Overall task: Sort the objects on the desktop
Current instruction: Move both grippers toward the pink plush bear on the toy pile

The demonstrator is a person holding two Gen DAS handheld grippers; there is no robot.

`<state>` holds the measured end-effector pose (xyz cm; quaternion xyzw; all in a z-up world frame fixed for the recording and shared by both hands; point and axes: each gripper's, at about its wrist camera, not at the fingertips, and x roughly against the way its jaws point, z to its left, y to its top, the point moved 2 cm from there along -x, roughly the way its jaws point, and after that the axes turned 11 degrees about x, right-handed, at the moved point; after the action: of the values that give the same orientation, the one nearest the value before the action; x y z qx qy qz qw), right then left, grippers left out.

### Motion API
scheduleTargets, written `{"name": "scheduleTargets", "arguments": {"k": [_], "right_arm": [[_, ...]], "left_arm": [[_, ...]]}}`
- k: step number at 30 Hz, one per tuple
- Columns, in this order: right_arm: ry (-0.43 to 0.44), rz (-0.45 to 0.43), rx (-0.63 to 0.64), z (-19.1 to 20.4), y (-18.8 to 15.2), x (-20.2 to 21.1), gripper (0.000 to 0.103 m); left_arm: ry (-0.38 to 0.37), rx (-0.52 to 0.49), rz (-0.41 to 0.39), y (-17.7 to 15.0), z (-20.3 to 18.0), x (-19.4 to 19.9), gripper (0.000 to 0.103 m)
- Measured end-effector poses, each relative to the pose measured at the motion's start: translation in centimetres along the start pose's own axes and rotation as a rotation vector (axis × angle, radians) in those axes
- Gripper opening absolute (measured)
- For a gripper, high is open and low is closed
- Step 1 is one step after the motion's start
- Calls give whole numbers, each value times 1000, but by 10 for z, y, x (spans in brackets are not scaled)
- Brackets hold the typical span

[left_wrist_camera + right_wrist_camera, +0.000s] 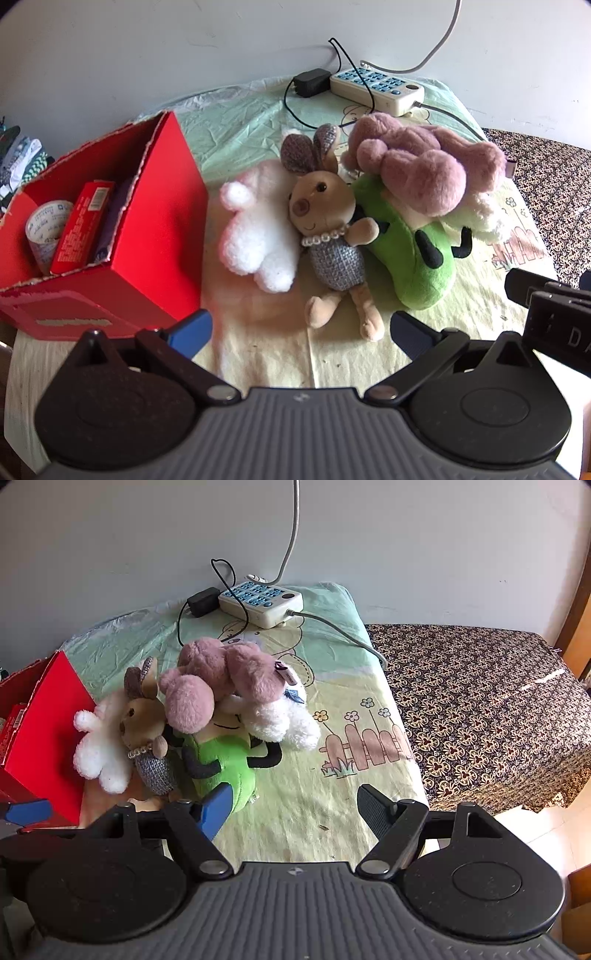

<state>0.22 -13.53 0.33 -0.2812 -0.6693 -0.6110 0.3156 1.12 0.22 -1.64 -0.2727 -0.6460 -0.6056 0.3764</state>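
A pile of soft toys lies mid-table: a brown rabbit (328, 225) in a grey dress, a white fluffy toy (258, 229) to its left, a green plush (413, 251) to its right, and a mauve plush (424, 166) on top. In the right wrist view the same mauve plush (214, 679) rests over a second white toy (284, 716) and the green plush (225, 760). A red box (147, 229) at the left holds a tape roll (46, 229) and a red packet (83, 225). My left gripper (301, 332) is open near the rabbit's feet. My right gripper (295, 808) is open over bare cloth.
A white power strip (376, 88) with a black adapter (310, 83) and cables sits at the table's far edge by the wall. A pale green printed cloth (332, 768) covers the table. To the right stands a surface with a dark patterned cover (480, 709).
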Motion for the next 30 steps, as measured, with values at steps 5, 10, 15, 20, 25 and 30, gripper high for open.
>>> {"name": "scheduleTargets", "arguments": {"k": [5, 10, 15, 20, 25, 30], "right_arm": [[22, 11, -16, 2, -2, -1, 77], [40, 22, -35, 1, -4, 0, 78], [39, 29, -36, 1, -6, 1, 79], [22, 11, -13, 5, -9, 7, 79], [16, 8, 4, 9, -10, 7, 79], [30, 8, 5, 18, -12, 3, 79]], "left_arm": [[-27, 0, 28, -3, 2, 1, 102], [-50, 1, 54, -6, 4, 2, 102], [-23, 6, 48, -9, 4, 4, 102], [0, 10, 35, -10, 5, 9, 102], [14, 21, 30, -19, 11, 8, 102], [23, 35, 41, -26, 22, 6, 102]]}}
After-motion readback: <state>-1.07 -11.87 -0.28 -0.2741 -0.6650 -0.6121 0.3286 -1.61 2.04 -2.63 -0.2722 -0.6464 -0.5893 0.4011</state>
